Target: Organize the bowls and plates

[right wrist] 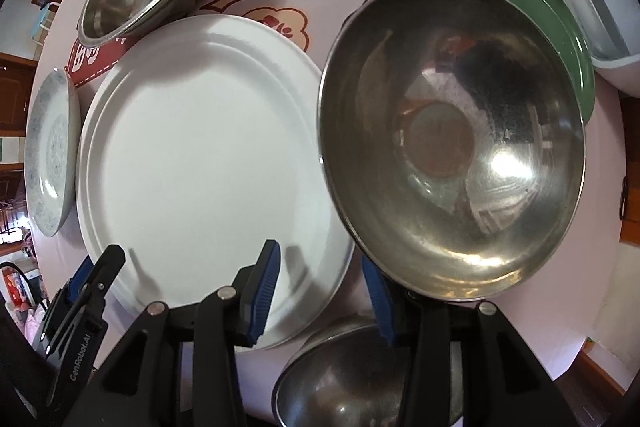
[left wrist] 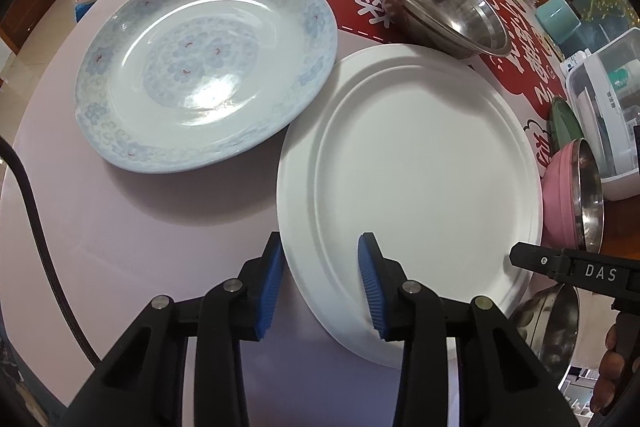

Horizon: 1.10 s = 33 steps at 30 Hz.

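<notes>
The left tool (left wrist: 322, 283) straddles the near rim of the white plate (left wrist: 420, 163), blue pads either side and not visibly pressing; the plate's near edge appears lifted off the bench (left wrist: 140, 227). The right tool (right wrist: 320, 291) stands partly open, one pad under a steel bowl (right wrist: 452, 139); a grip cannot be told. A floral plate (left wrist: 204, 67) lies beside the white one

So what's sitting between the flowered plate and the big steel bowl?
The white plate lies between the flowered plate and the big steel bowl, seen in the right wrist view.
</notes>
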Tool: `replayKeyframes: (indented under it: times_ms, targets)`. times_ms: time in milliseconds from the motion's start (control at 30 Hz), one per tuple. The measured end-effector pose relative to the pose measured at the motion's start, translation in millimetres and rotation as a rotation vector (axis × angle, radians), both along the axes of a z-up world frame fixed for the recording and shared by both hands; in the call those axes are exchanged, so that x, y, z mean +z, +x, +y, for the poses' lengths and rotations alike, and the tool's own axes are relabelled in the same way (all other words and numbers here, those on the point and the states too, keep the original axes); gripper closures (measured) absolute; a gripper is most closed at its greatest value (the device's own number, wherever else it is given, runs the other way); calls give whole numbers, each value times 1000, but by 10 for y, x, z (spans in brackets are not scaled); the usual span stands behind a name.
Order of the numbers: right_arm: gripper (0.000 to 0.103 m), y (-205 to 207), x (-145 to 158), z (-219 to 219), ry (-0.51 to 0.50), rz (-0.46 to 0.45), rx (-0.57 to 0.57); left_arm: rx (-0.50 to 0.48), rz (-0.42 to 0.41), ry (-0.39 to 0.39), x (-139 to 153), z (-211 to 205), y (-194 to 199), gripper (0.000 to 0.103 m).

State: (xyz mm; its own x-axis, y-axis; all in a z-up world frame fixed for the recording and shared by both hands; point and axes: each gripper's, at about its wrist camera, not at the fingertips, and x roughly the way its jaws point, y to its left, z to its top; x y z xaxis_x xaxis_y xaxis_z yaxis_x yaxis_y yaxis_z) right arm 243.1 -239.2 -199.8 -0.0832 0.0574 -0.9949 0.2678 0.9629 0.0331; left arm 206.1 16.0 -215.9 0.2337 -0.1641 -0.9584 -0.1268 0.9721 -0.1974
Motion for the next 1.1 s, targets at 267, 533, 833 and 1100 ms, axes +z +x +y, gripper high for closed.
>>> replayKeyframes:
  times_ms: [267, 533, 833, 1100]
  targets:
    - [64, 20, -137, -147, 23, -7, -26, -3, -3, 11, -2, 0, 21, 70]
    - [78, -26, -110, -265, 40, -57, -40, -1, -8, 37, -4, 8, 12, 79]
    - [79, -131, 36, -232, 68, -86, -35, -28, -28, 60, 67, -4, -26, 79]
    - [80, -222, 277, -244, 77, -127, -17, -38, -62, 72, 209, -12, -127, 78]
